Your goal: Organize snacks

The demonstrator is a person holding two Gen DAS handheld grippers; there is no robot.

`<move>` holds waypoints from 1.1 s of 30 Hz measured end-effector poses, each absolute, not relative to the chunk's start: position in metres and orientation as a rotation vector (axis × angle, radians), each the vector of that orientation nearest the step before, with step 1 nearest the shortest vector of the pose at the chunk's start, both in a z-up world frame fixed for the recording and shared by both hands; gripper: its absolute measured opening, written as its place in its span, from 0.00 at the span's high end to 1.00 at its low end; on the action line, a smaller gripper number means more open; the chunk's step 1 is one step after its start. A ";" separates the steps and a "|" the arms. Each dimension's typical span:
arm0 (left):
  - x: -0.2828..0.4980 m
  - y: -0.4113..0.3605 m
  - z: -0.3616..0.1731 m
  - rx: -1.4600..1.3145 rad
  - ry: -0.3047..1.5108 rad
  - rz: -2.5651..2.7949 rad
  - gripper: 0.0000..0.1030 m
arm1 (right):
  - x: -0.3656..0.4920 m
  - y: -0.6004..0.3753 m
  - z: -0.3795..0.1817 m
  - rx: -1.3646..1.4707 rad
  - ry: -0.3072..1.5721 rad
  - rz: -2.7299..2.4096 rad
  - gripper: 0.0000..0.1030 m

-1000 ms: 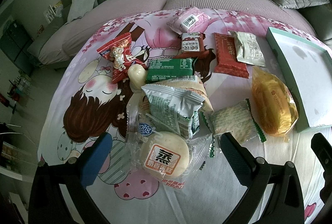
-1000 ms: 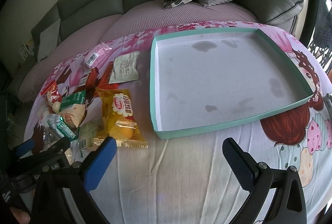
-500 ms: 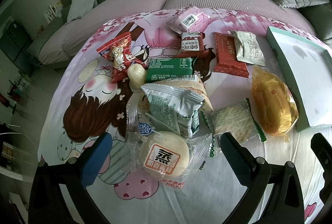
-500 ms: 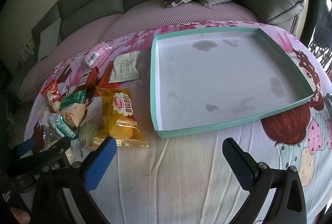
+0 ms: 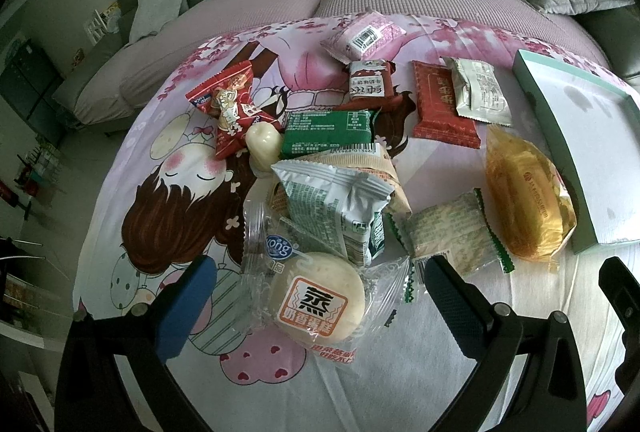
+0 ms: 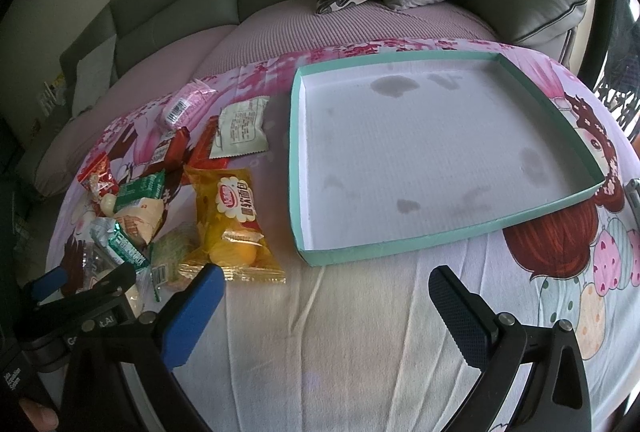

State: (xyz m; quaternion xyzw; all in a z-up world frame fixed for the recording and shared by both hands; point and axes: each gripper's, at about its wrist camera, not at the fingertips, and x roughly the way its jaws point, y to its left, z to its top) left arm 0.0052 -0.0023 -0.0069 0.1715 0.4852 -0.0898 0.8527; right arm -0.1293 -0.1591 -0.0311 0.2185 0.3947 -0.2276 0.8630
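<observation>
Almost nothing is found displaced since the earlier frames: in both views the packets, the tray and both sets of jaws are recorded at the same places.

Left wrist view: twelve snack packets are counted on the cartoon-printed sheet (image 5: pixel 168 200). One clear-wrapped steamed cake (image 5: pixel 318 298) is noted at lower centre, one silver-green packet (image 5: pixel 336 210) just above it and overlapping a tan packet (image 5: pixel 384 168). One pale rice-cracker packet (image 5: pixel 450 238) and one yellow bread bag (image 5: pixel 524 200) are seen to the right. Further up are logged one green packet (image 5: pixel 330 128), one red candy bag (image 5: pixel 234 108), one white sweet (image 5: pixel 264 144), one brown bar (image 5: pixel 370 80), one red flat packet (image 5: pixel 440 104), one cream packet (image 5: pixel 480 92) lying partly on it, and one pink packet (image 5: pixel 366 36). The left gripper (image 5: pixel 318 296) is held with jaws spread wide to either side of the steamed cake; nothing is gripped, and contact cannot be told.

Right wrist view: one mint-rimmed tray (image 6: pixel 296 168) is seen right of centre, with no packet inside. The snack group is placed at left, the yellow bread bag (image 6: pixel 236 216) nearest the tray. The right gripper (image 6: pixel 326 296) is held with jaws fully parted over bare sheet, touching nothing.
</observation>
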 end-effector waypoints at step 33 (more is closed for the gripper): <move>0.027 0.050 -0.011 0.058 1.138 -0.127 0.00 | -0.066 -0.126 -0.023 0.391 0.791 -0.170 0.32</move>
